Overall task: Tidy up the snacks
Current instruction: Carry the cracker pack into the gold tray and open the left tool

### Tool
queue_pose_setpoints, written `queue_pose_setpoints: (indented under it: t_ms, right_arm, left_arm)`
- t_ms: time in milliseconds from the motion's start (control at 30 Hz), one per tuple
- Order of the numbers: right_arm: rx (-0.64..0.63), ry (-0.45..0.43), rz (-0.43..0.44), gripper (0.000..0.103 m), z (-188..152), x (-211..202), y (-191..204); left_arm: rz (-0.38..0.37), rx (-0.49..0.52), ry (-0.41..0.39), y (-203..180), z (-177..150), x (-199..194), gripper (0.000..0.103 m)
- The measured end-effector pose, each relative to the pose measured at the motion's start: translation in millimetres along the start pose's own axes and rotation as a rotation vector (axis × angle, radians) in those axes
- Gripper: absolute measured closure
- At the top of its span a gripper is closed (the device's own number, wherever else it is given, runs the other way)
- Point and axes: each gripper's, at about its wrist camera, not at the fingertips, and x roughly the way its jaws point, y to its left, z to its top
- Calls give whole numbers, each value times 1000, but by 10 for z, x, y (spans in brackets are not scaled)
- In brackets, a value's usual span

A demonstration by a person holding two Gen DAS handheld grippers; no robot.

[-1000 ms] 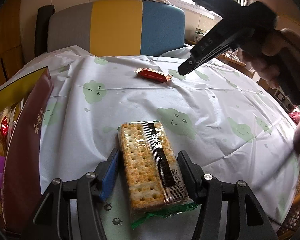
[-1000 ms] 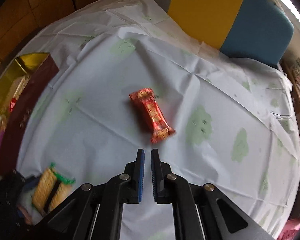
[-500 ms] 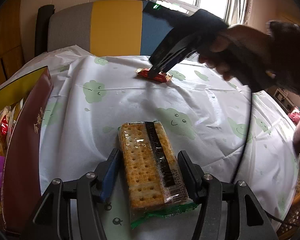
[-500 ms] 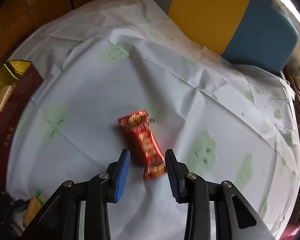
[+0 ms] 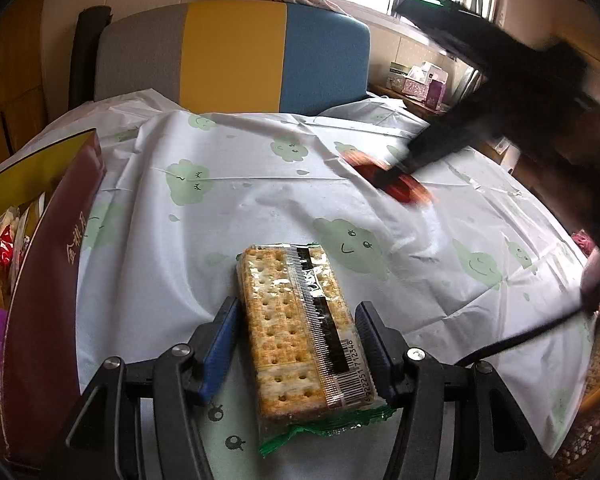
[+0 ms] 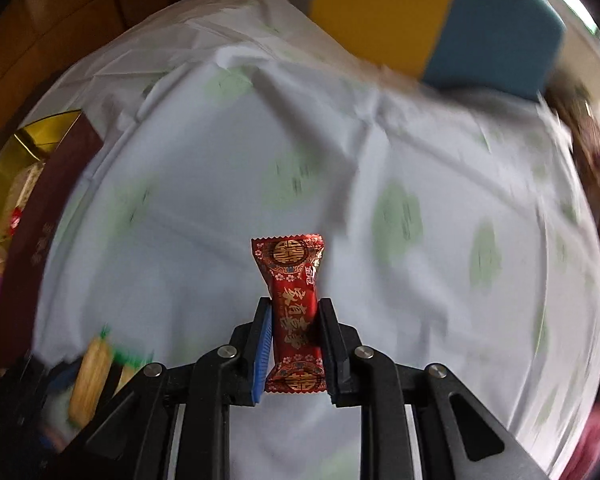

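A clear packet of square crackers (image 5: 296,328) with a green end lies lengthwise between the fingers of my left gripper (image 5: 296,306), low over the tablecloth. Both pads press its long sides. A red candy bar (image 6: 294,280) with gold print sits upright between the pads of my right gripper (image 6: 295,304), whose jaws are closing and squeeze its middle. In the left wrist view the right gripper (image 5: 388,174) is a dark blur over the red candy (image 5: 404,188) at the far right. The cracker packet (image 6: 88,376) also shows, blurred, at the lower left of the right wrist view.
A maroon box (image 5: 48,264) with a gold inside holds several snacks at the table's left edge. The white tablecloth (image 5: 260,208) with green cloud prints covers the round table. A grey, yellow and blue chair (image 5: 236,56) stands behind it. A black cable (image 5: 520,340) trails at the right.
My right gripper opened, came down around the red candy bar and closed on it. The candy has shifted right in the left wrist view. My left gripper and the crackers have kept still.
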Motion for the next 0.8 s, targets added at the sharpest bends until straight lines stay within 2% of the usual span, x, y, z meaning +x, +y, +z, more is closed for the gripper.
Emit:
queue_pose_setpoints:
  t_ms: [67,133,200,267,333,533,800]
  right_arm:
    - [45,31,23,81,-264,-46,-27]
    - [60,45,7,81,-482,-54,-33]
    - [104,55,-10,81,-668,5,-99]
    - [141,48,13,81,-779,76,-174]
    - [138,35,9,81,-767,58,-178]
    - [122,33,8,81,-783,84,-142]
    - [98,31,-5,80,-803,78,-47]
  left_arm:
    - [3,3,0,-8,-5,0,44]
    - [14,13,3,-31,-2,11,44]
    - [29,30,11,-59,6,28,44]
    - [43,47,22,-92,23,40,44]
    - [65,56,34,-107,43,52,49]
    - [95,62,71,-128,110,63,54]
    - [91,20,61,-76,131,-171,55]
